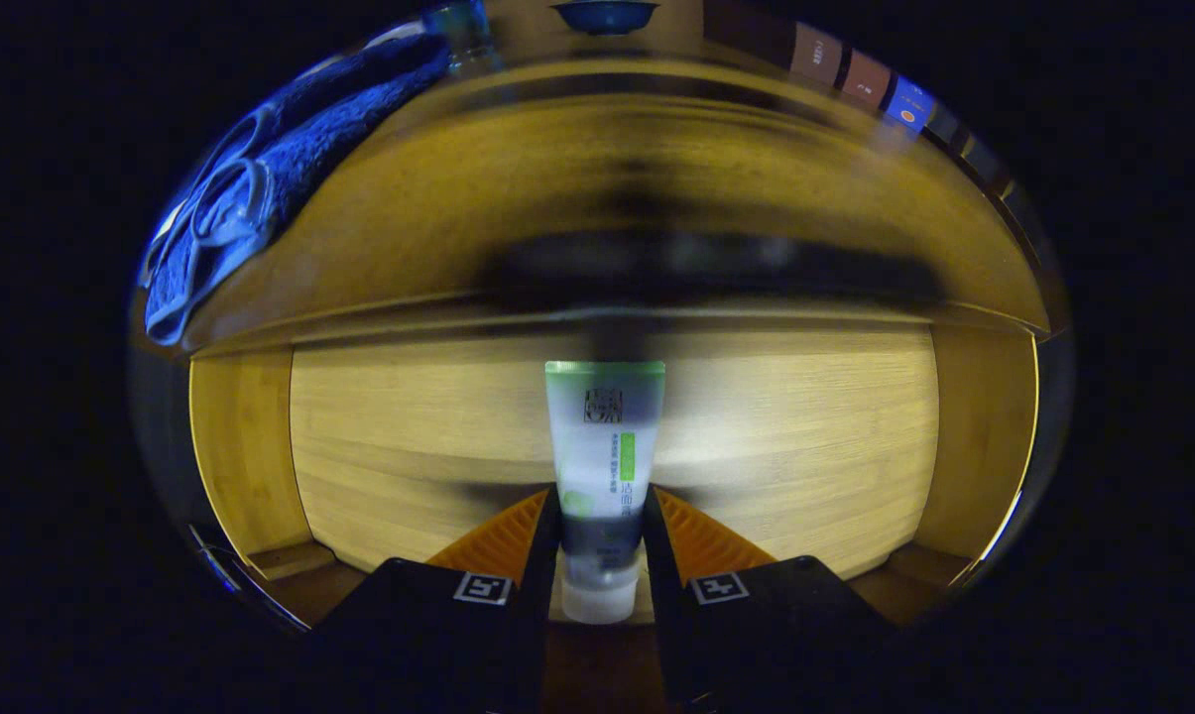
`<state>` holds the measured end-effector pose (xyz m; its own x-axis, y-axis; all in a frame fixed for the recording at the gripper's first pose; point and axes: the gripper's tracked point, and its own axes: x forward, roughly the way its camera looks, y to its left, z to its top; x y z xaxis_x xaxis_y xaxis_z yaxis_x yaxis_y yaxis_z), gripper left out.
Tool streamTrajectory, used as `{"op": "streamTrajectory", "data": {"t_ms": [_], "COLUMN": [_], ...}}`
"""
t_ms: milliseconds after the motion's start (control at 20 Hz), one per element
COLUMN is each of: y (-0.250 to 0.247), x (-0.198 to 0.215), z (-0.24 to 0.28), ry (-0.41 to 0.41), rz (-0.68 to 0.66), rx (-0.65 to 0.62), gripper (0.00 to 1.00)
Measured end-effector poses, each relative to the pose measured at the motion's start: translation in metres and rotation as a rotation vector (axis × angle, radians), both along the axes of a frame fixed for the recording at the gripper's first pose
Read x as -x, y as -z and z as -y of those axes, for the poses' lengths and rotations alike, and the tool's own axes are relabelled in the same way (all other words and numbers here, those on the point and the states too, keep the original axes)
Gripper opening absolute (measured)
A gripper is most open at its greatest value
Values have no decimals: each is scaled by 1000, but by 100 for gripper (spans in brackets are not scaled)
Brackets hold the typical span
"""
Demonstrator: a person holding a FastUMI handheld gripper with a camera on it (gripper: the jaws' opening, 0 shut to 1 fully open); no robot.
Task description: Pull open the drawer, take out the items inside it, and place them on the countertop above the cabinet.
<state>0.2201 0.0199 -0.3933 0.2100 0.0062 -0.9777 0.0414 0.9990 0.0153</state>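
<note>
A white tube (604,466) with a green band at its far end is gripped by the tongs (602,511), both fingers pressed against its sides, one on each flank. The tube is held lengthwise along the fingers: its pale cap is seen nearest the camera, low between the two fingers, and its flat green-edged tail is pointed away, out ahead of the fingertips. The drawer (785,446) is seen open beneath the tube, its pale wooden floor spread out beyond and to both sides of the fingers, with its wooden side walls rising at left and right. Whether the tube is lifted off the drawer floor or still resting on it cannot be told. Above the drawer, the wooden bench (518,188) is seen, blurred, with a dark smear across its front edge. On the bench, off to the left, a blue towel (260,188) is laid. At the far back of the bench a blue bowl (605,15) is made out, and just left of it, a clear glass (461,30).
</note>
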Motion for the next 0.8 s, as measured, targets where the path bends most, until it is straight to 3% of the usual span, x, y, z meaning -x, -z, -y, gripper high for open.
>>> {"op": "streamTrajectory", "data": {"t_ms": [50,100,150,200,400,800], "y": [3,-2,-12,-4,-13,-56], "x": [1,5,6,7,11,8], "z": [0,0,-1,1,1,6], "ry": [1,7,22,12,11,-10], "rz": [-3,-11,8,-1,0,141], "rx": [3,-4,-6,-9,-63,-102], "gripper": [51,41,41,29,29,29]}}
